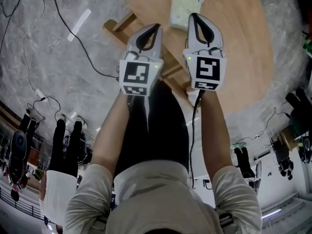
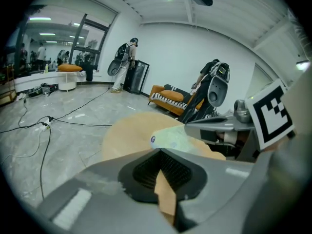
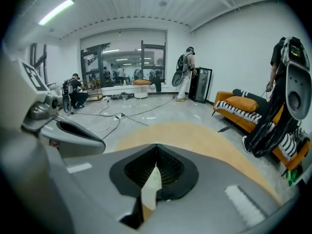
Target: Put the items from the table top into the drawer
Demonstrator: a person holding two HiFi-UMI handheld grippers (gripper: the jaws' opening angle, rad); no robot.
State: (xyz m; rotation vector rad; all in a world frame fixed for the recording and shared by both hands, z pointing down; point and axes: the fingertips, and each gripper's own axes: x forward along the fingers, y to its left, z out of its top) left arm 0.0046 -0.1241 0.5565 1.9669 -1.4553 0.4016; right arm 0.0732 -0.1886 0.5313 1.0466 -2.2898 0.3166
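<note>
Two grey hand-held tools are held side by side above a round light-wood table (image 1: 234, 57), angled downward as if approaching the far side. At left, the left gripper (image 1: 156, 26) has its jaws together with nothing between them. Just beyond it, the pale green-and-white soft packet (image 1: 184, 4) lies on the far table top, not yet stowed; no drawer can be identified. At right, the right gripper (image 1: 193, 15) is likewise closed and empty, its tip beside the packet, probably lined up to reach it.
</note>
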